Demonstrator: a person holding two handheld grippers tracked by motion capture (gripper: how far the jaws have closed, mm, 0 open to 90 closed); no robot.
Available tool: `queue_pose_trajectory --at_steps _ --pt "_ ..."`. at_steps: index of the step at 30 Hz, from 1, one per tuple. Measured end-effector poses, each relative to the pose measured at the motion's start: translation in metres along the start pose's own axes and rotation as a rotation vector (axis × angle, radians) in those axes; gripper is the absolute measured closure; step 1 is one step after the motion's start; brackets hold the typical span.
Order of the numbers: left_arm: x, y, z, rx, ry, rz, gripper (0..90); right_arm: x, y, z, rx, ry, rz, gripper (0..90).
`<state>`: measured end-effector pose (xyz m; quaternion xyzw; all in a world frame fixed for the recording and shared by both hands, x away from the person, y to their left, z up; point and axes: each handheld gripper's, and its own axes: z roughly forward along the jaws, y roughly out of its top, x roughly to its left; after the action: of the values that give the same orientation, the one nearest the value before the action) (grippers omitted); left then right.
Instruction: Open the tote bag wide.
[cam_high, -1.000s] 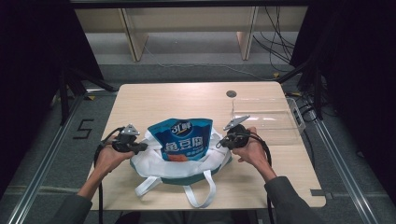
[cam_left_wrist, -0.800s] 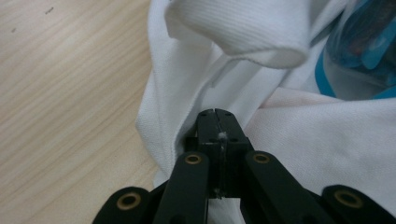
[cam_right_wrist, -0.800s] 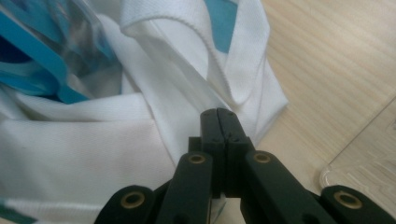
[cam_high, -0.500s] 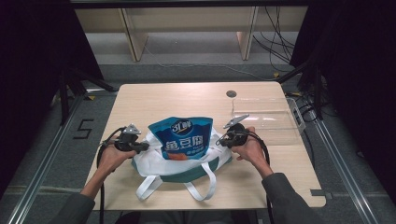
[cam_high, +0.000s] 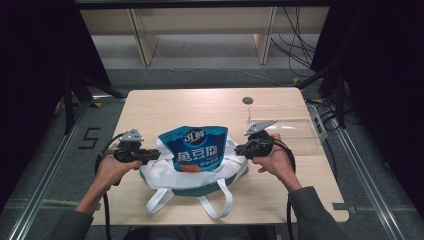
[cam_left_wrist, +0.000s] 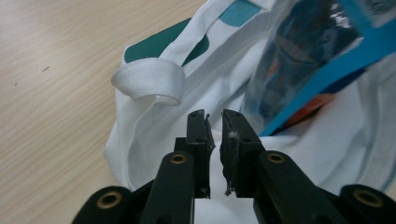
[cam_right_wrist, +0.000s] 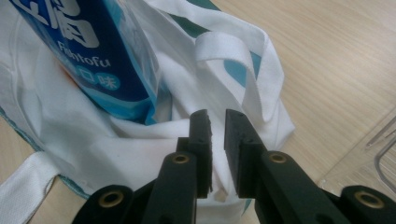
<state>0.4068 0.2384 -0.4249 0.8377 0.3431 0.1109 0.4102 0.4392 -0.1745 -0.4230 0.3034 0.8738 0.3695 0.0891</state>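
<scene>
Showing the left gripper (cam_high: 156, 154) (cam_left_wrist: 214, 119) at the left edge of the white tote bag (cam_high: 200, 181), jaws just having been opening to a narrow slit. Pinching nothing, as far as can be seen: white cloth (cam_left_wrist: 154, 135) lying just beyond the tips, possibly brushing the base of the gap, though too dim there to tell. Mirroring this on the right with the right gripper (cam_high: 239, 149) (cam_right_wrist: 217, 116), likewise just having been opening to a narrow gap, pads seemingly pressing on nothing, hovering over the bag's right edge (cam_right_wrist: 116, 154).

Moving outward: lying at the near middle of the table (cam_high: 200, 105), the tote bag spreading flat and rumpled, white with teal panels, its two strap handles (cam_high: 215, 205) trailing toward the near edge, short loops (cam_left_wrist: 149, 81) (cam_right_wrist: 224, 51) curling up at either side. Resting in the bag's mouth, a glossy blue snack pouch (cam_high: 196, 150) (cam_left_wrist: 303, 70) (cam_right_wrist: 93, 56), its upper half sticking out toward the far side.

Standing to the right, a clear plastic tray (cam_high: 295, 132), apart from the bag.

Judging progress: loading apparently largely done, with both sides of the bag being released; remaining, probably, seating the pouch fully and gathering the handles.
</scene>
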Motion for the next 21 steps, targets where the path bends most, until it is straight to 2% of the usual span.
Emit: queue_pose_trajectory --at_steps 1,2,3,4,5,7,8,9,10,12,13,14,15,16,17,18,19,20,21 --pt "-0.003 -0.001 -0.004 -0.005 -0.005 -0.012 75.9 0.003 -0.001 0.0 -0.013 -0.011 0.029 77.5" --pt "-0.005 -0.002 -0.009 0.003 0.002 0.017 72.9 0.004 -0.002 -0.001 -0.006 -0.025 0.034 75.7" --pt "-0.007 -0.004 -0.013 -0.004 0.001 0.018 69.4 0.004 -0.002 -0.004 0.014 -0.021 0.025 73.4" --pt "-0.01 -0.006 -0.017 -0.007 -0.004 0.014 66.1 0.005 -0.002 -0.004 0.012 -0.027 0.014 70.6" --pt "-0.012 -0.009 -0.019 -0.024 -0.01 -0.009 62.4 0.005 -0.004 -0.001 -0.009 -0.048 0.012 67.7" --pt "-0.015 -0.014 -0.025 -0.029 -0.006 -0.022 56.5 0.007 -0.004 -0.004 -0.002 -0.05 0.029 62.6" --pt "-0.014 -0.017 -0.029 -0.009 -0.005 0.006 53.0 0.006 -0.005 -0.005 -0.003 -0.044 0.026 59.8" --pt "-0.016 -0.02 -0.031 -0.009 0.008 0.003 49.4 0.006 -0.005 -0.006 0.002 -0.052 0.026 56.8" --pt "-0.019 -0.024 -0.032 -0.023 0.005 -0.023 46.3 0.006 -0.005 -0.006 -0.005 -0.046 0.007 54.3" --pt "-0.021 -0.028 -0.036 -0.009 0.018 -0.015 41.3 0.008 -0.006 -0.009 -0.006 -0.068 0.028 50.7" --pt "-0.024 -0.03 -0.035 -0.028 0.022 -0.036 39.5 0.007 -0.006 -0.011 0.013 -0.066 0.027 48.7" --pt "-0.023 -0.031 -0.038 0.005 0.021 -0.011 36.4 0.007 -0.006 -0.011 0.012 -0.065 0.022 47.0" --pt "-0.026 -0.033 -0.038 -0.01 0.023 -0.035 34.7 0.009 -0.007 -0.011 0.003 -0.078 0.036 45.6" --pt "-0.028 -0.034 -0.037 -0.025 0.032 -0.035 33.6 0.007 -0.007 -0.013 0.018 -0.068 0.019 44.1" --pt "-0.028 -0.034 -0.037 -0.025 0.032 -0.035 32.0 0.009 -0.007 -0.014 0.022 -0.07 0.036 44.1" --pt "-0.031 -0.037 -0.039 0.003 0.036 -0.028 30.5 0.009 -0.008 -0.014 0.018 -0.064 0.024 40.9" --pt "-0.031 -0.037 -0.039 0.003 0.036 -0.028 29.4 0.009 -0.008 -0.014 0.018 -0.064 0.024 40.9" --pt "-0.034 -0.04 -0.04 0.009 0.059 -0.019 28.7 0.008 -0.009 -0.013 0.003 -0.069 -0.006 37.9" --pt "-0.035 -0.041 -0.042 0.024 0.058 -0.008 28.2 0.008 -0.009 -0.013 0.007 -0.07 -0.008 37.0"
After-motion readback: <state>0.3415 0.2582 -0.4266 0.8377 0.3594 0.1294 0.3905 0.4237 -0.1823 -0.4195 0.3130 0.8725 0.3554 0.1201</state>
